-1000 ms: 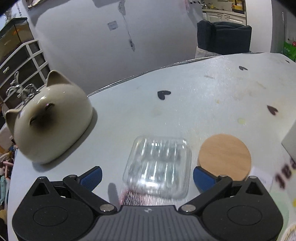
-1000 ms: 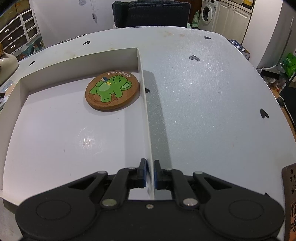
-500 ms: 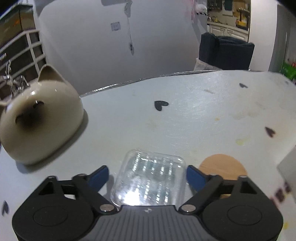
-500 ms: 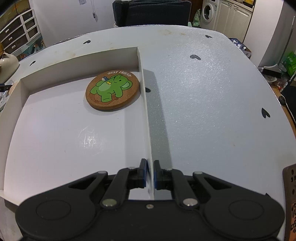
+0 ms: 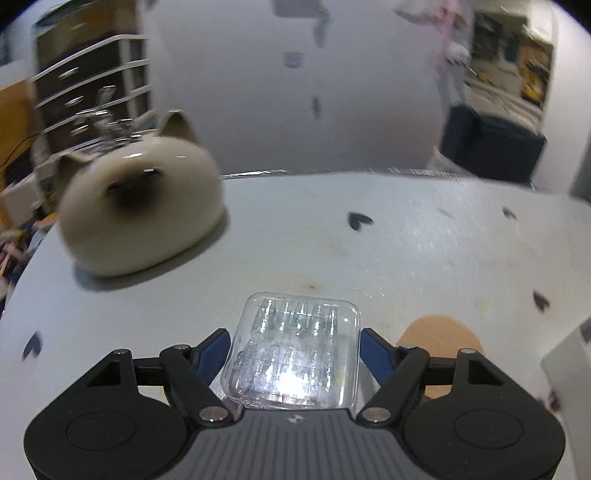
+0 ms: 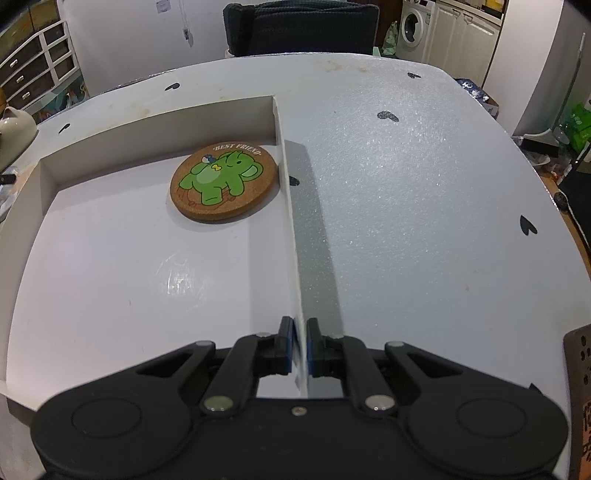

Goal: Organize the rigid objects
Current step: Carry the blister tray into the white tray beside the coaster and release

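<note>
In the left wrist view, my left gripper [image 5: 293, 349] is shut on a clear plastic case [image 5: 295, 347] and holds it above the white table. A plain cork coaster [image 5: 439, 334] lies on the table just right of the gripper. In the right wrist view, my right gripper [image 6: 300, 341] is shut on the right wall of a shallow white box [image 6: 291, 229]. A cork coaster with a green elephant [image 6: 223, 182] lies in the box's far right corner.
A cream cat-shaped ceramic figure [image 5: 140, 210] stands at the table's left; it also shows at the left edge of the right wrist view [image 6: 14, 123]. The white box's corner [image 5: 569, 354] shows at the right. A brown object [image 6: 578, 398] sits at the table's right front. A dark chair [image 6: 301, 27] stands behind.
My left gripper has closed on the clear case and lifted it off the table, and its view has tilted up. The right gripper has stayed on the box wall.
</note>
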Demonstrator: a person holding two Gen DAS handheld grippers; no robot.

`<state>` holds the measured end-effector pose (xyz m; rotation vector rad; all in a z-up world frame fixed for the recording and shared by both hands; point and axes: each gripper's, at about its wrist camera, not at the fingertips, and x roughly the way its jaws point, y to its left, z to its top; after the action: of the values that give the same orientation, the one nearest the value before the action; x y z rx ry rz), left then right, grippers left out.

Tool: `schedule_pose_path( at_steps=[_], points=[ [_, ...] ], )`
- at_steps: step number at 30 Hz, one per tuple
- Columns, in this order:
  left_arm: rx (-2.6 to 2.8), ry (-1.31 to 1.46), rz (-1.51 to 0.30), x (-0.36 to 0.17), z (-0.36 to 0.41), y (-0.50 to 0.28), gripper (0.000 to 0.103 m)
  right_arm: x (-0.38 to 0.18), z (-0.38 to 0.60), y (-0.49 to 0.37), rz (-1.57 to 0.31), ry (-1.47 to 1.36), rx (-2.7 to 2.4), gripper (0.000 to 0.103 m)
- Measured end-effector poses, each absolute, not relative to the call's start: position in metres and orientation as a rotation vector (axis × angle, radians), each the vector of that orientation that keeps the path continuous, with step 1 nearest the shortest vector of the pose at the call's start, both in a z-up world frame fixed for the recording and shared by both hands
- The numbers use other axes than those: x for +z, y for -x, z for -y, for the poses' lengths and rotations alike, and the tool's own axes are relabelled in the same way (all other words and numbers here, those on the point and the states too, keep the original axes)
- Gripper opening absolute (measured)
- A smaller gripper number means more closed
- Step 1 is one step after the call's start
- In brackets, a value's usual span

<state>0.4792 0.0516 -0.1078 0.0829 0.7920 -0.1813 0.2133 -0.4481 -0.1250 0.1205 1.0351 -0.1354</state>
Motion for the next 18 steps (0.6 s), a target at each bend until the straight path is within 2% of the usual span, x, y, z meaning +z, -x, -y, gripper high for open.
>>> schedule_pose_path(
  at_steps=[9, 18],
  points=[
    [-0.131, 0.021, -0.761, -0.067, -0.054, -0.434, 0.077, -0.124, 0.444, -0.213, -1.028, -0.091, -0.157, 0.009],
    [-0.181, 0.101, -0.774, -0.039, -0.011, -0.381, 0.077, -0.124, 0.44, -0.212, -1.022, -0.069, -0.169, 0.01]
  ],
)
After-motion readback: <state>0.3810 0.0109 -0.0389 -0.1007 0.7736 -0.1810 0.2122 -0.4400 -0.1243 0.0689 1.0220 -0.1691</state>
